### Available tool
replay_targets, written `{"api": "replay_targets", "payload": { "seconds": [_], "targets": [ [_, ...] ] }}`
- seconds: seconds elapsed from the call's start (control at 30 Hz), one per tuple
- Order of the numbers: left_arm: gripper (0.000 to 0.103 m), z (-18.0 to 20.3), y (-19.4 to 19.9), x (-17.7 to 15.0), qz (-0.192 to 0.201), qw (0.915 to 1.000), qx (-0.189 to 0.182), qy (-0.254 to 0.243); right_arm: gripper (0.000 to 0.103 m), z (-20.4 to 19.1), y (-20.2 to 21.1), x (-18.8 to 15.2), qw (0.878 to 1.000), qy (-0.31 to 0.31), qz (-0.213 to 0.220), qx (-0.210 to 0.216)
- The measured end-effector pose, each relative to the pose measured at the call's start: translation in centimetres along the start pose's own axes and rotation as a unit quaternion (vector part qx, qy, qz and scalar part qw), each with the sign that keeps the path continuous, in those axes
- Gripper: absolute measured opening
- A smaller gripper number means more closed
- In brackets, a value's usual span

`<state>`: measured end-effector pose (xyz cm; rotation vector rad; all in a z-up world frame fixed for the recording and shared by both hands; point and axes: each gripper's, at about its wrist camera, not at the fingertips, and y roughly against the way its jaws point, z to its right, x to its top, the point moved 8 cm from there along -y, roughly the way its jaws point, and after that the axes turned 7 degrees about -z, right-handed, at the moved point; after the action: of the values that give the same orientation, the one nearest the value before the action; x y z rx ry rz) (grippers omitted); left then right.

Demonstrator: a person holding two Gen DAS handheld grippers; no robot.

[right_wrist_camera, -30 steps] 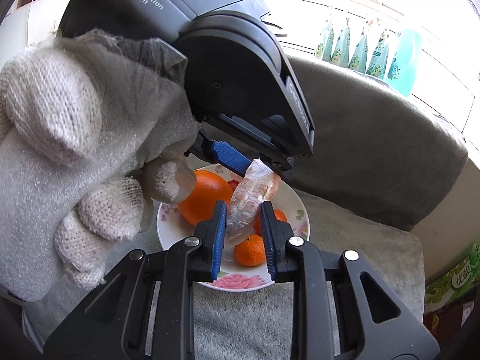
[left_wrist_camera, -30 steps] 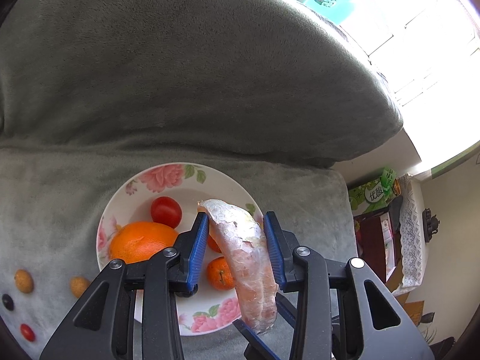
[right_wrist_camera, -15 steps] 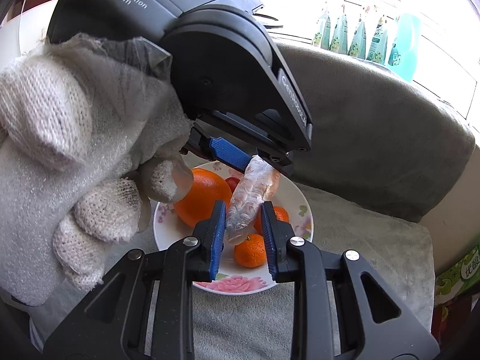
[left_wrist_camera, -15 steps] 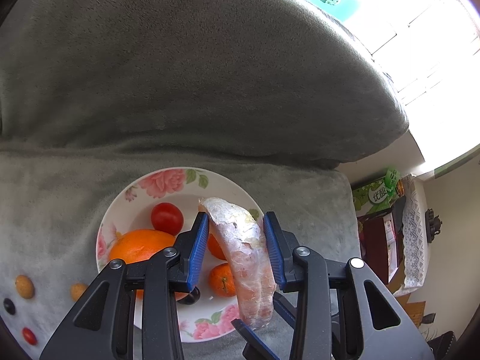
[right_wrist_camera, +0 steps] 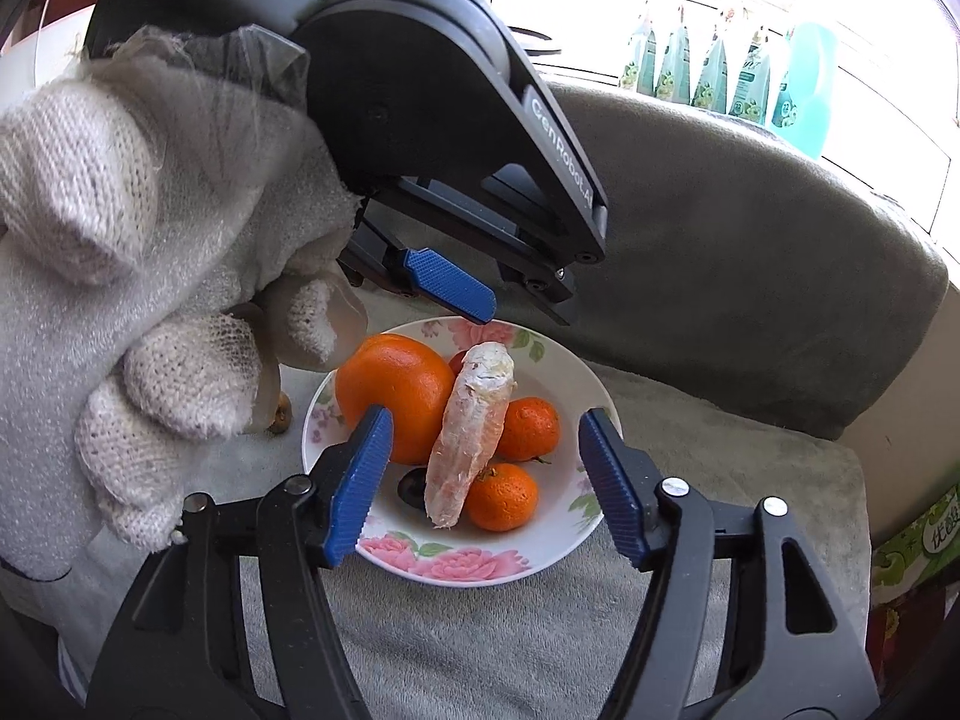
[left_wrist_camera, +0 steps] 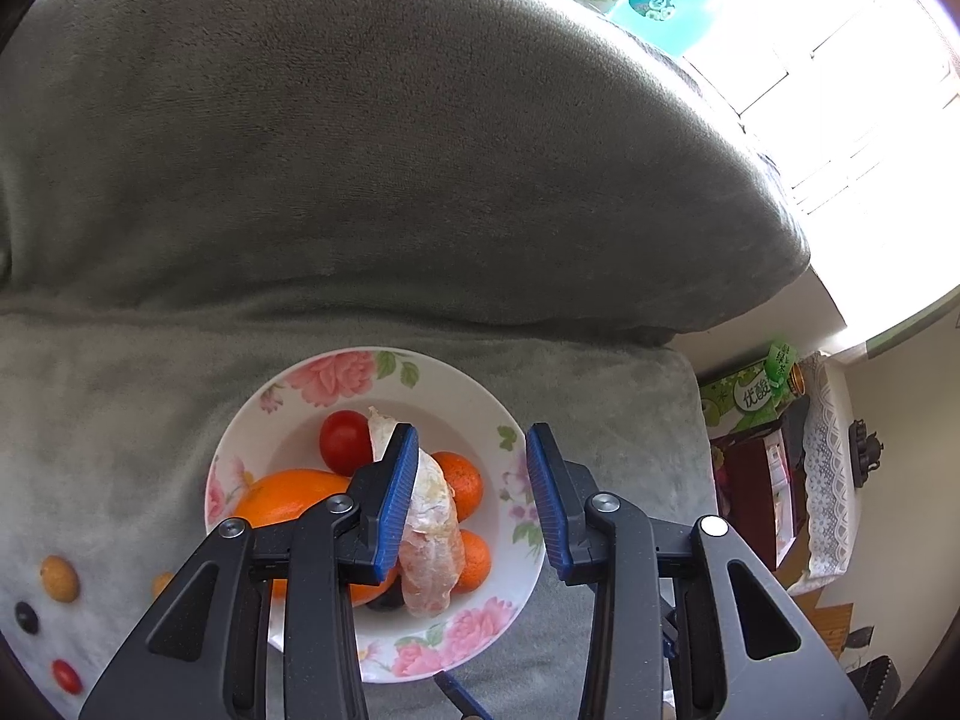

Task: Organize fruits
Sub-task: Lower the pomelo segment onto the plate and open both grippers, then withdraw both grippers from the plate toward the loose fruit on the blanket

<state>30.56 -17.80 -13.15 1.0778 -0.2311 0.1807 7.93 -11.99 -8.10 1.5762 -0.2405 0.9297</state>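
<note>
Where glossy oranges (right_wrist_camera: 393,393) crowd, crinkly wrapped fruit (right_wrist_camera: 468,432) lies.

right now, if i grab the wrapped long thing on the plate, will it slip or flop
Likely slippery: the wrapped piece is in glossy film. Probably fairly stiff: it leans straight across the orange and a mandarin without sagging. Nudged, it may slide off them onto the plate.

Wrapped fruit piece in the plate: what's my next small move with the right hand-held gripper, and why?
Probably draw the right hand-held gripper back from the plate: its jaws have just been opening, neither pad touches the wrapped fruit piece, and it rests settled against the orange and two tangerines.
</note>
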Motion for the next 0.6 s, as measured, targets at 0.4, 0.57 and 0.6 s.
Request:
{"api": "replay_targets", "payload": {
  "seconds": [0.4,0.57,0.6],
  "targets": [
    [0.057,-0.3,1.4,-0.4,0.011,0.9999,0.008,0.003,0.069,6.9,-4.4,0.9,1.0,-0.016,-0.007,0.005],
    [0.057,-0.5,2.0,-0.9,0.012,0.9998,0.018,-0.004,0.069,8.2,-4.8,1.0,1.0,-0.016,-0.009,0.001],
    [0.057,-0.6,2.1,-1.0,0.013,0.9997,0.018,-0.003,0.069,8.3,-4.6,0.9,1.0,-0.017,-0.009,0.001]
  ]
}}
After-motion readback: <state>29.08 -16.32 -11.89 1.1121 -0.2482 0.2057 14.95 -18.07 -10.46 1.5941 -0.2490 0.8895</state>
